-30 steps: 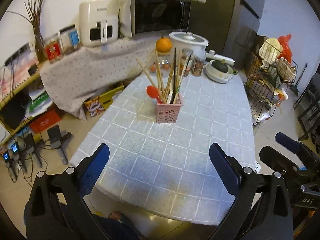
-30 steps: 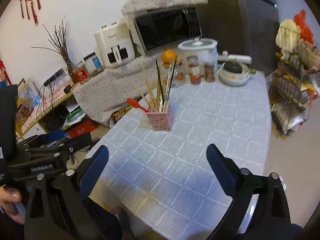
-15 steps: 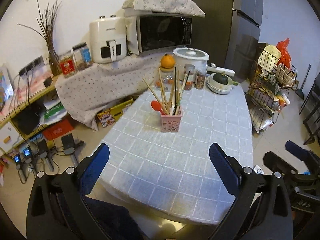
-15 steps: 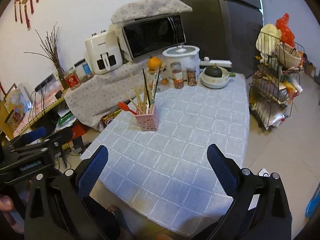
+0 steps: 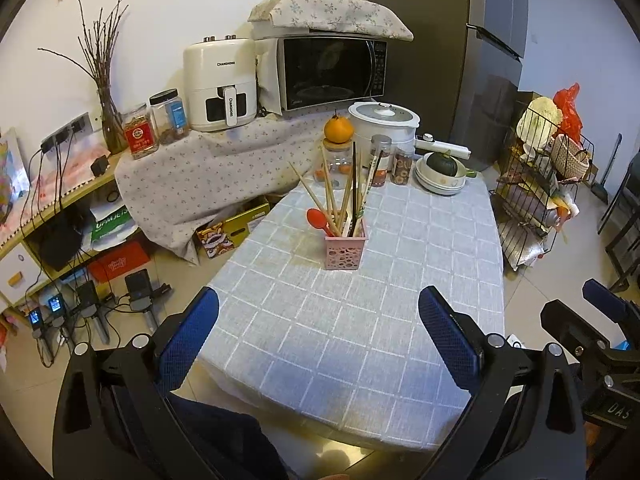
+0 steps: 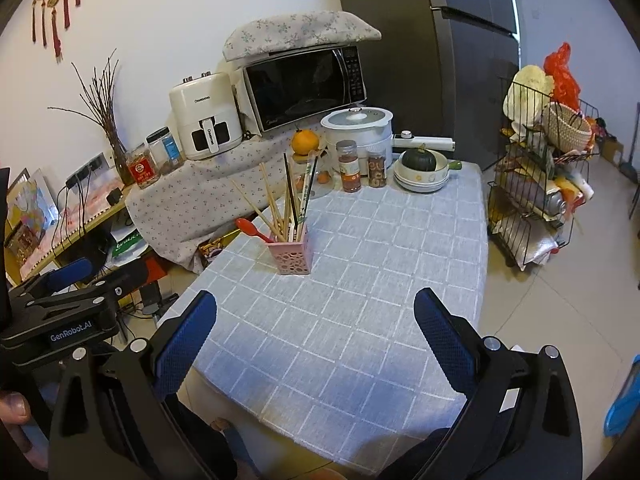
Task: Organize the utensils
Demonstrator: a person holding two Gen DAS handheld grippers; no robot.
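Both grippers have drawn back and up from the table (image 5: 440, 280) over the last second; the holder (image 5: 345, 247) that loomed close a moment ago now sits small, well away near the table's middle. The left gripper (image 5: 318, 344) hangs over the near edge with its jaws spread wide and nothing between them, and the right gripper (image 6: 316, 342) is the same, wide apart and empty. In the left view the right tool shows off to the side, clear of the cloth.

The utensils are all in that pink holder: a bundle of chopsticks (image 5: 334, 196) fanned upright, and a red spoon (image 5: 318, 218) leaning out over the left rim. I see nothing loose on the checked cloth (the jars, the rice cooker (image 5: 384, 126) and the bowl (image 5: 440, 178) at the far end are well apart from it, and untouched).

So the pull-back reads to me as stepping away from a finished job rather than lining up another pick; with no stray piece left lying about, I'd judge the sorting done, or very nearly
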